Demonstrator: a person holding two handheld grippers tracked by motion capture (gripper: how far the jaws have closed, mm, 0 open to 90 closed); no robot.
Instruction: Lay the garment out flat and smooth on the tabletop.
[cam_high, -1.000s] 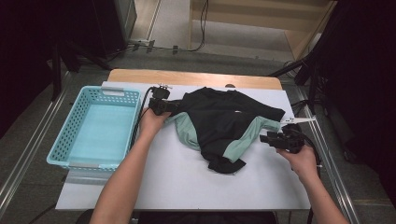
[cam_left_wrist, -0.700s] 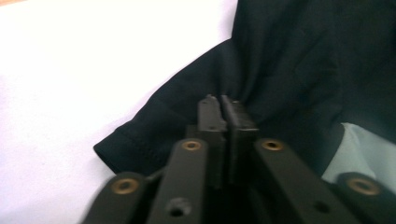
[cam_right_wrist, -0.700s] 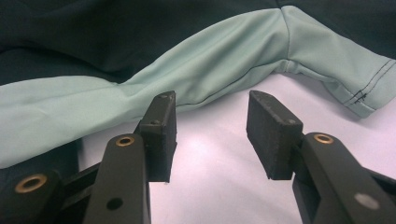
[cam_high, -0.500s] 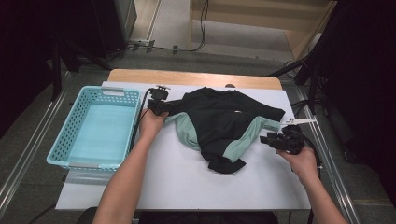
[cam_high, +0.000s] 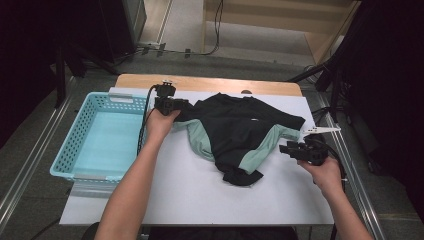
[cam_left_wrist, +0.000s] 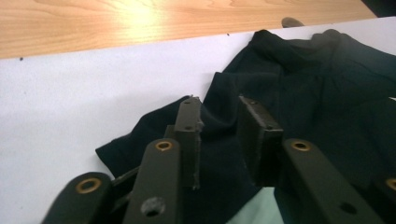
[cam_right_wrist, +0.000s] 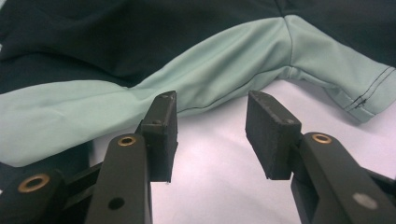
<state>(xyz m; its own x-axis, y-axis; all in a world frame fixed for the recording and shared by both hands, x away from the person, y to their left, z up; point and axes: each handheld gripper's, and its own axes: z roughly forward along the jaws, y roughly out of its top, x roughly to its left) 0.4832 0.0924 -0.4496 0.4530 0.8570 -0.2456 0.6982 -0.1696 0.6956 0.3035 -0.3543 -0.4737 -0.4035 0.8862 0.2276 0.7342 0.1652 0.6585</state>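
The crumpled black sports shirt with mint-green side panels (cam_high: 240, 135) lies across the middle of the white table (cam_high: 180, 195), its long axis running between my hands. My left gripper (cam_high: 176, 106) sits over its black sleeve, jaws spread, cloth between them but not pinched. My right gripper (cam_high: 286, 148), also spread, stops just short of the mint-green sleeve (cam_right_wrist: 327, 70).
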